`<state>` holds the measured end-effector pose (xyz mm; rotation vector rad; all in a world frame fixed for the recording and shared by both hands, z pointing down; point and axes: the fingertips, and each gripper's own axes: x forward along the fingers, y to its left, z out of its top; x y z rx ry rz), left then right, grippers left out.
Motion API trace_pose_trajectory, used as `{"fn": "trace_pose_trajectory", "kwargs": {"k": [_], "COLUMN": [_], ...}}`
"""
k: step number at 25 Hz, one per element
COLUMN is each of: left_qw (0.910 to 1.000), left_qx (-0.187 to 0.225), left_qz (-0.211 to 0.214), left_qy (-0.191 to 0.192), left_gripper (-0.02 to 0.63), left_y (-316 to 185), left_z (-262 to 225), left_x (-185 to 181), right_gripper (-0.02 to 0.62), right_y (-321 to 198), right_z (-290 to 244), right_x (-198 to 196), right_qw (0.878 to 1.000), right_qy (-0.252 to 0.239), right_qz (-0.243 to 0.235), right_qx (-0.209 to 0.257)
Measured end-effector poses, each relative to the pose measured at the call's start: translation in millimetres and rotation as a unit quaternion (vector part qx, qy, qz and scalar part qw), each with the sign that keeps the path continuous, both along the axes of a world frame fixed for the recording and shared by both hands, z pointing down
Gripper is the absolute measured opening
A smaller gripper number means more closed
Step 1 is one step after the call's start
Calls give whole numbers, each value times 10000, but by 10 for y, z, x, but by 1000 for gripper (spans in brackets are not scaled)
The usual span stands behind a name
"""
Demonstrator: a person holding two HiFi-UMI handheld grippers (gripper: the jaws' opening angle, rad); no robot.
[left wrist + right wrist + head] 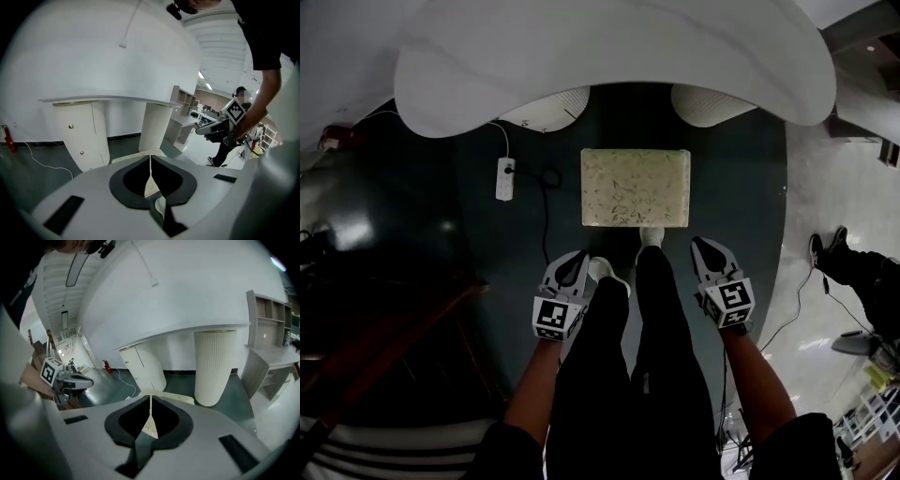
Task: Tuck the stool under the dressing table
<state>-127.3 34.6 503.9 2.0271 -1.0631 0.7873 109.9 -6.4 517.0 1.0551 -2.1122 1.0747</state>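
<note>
- Stool: rectangular seat, cream with a fine leafy pattern. It stands on the dark floor in front of the dressing table, facing the gap between the 2 pedestals, with the whole seat clear of the tabletop's front edge.
- Dressing table: white, with a curved top on 2 fluted white pedestals, left and right.
- Left hand-held gripper: jaws pressed together with nothing between them. It is held low beside the person's left leg, pointing at the stool and apart from it.
- Right hand-held gripper: jaws pressed together, empty. It is held low beside the right leg, near the stool's near right corner but not touching it.
- Person: black trousers; the toe of 1 white shoe is at the stool's near edge.
- Power strip: white, lying on the floor left of the stool, with a cable attached.
</note>
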Motion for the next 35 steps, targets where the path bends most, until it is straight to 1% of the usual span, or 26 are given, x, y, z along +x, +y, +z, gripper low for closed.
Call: {"fn": "trace_pose_trajectory", "kwargs": {"k": [2,5,7,9,10,13,16,17,19,20,22,24,26,28,30,33,35], "left_qw": [10000,9985,9984,9977,9969,9929,9911,9906,9896,9893,9890,9865,9824,9819,9824,9802,9808], "left_qx": [-35,-139,-257,-453,-546,-757,-891,-938,-1017,-1045,-1116,-1264,-1377,-1399,-1459,-1579,-1575], "left_qz": [69,433,379,329,410,854,934,932,935,917,857,853,878,668,466,571,618], "left_qy": [-50,-297,-336,-372,-386,-326,-312,-339,-408,-431,-460,-604,-912,-1085,-1072,-1051,-973], "left_gripper": [18,18,18,18,18,20,23,36,99,119,150,191,224,224,236,245,245], "left_y": [73,259,355,482,550,715,810,835,879,899,955,1040,1070,1045,1058,1078,1033], "left_z": [287,667,911,1192,1323,1601,1801,1873,2019,2088,2222,2377,2528,2647,2755,2854,2886], "left_x": [-54,-108,-162,-189,-176,-76,-55,-66,-103,-124,-159,-216,-331,-460,-534,-505,-441], "right_gripper": [40,40,40,40,40,40,41,45,83,86,105,152,185,200,206,206,206], "right_y": [31,240,381,507,555,617,644,659,684,701,769,867,952,1024,1076,1126,1125], "right_z": [262,779,1117,1378,1474,1685,1884,1946,2052,2101,2196,2283,2369,2456,2534,2625,2664], "right_x": [-15,-14,100,241,284,337,375,369,341,334,329,304,283,279,250,201,201], "right_qw": [9996,9983,9963,9953,9956,9965,9942,9924,9872,9848,9826,9822,9814,9817,9836,9857,9864], "right_qy": [30,36,134,320,402,608,802,873,1047,1126,1193,1181,1202,1219,1162,1060,1054], "right_qz": [257,374,520,524,433,-12,-468,-690,-1143,-1286,-1391,-1415,-1434,-1372,-1221,-1026,-933], "right_qx": [-97,-456,-672,-742,-721,-572,-551,-522,-365,-296,-293,-370,-423,-512,-639,-816,-850]}}
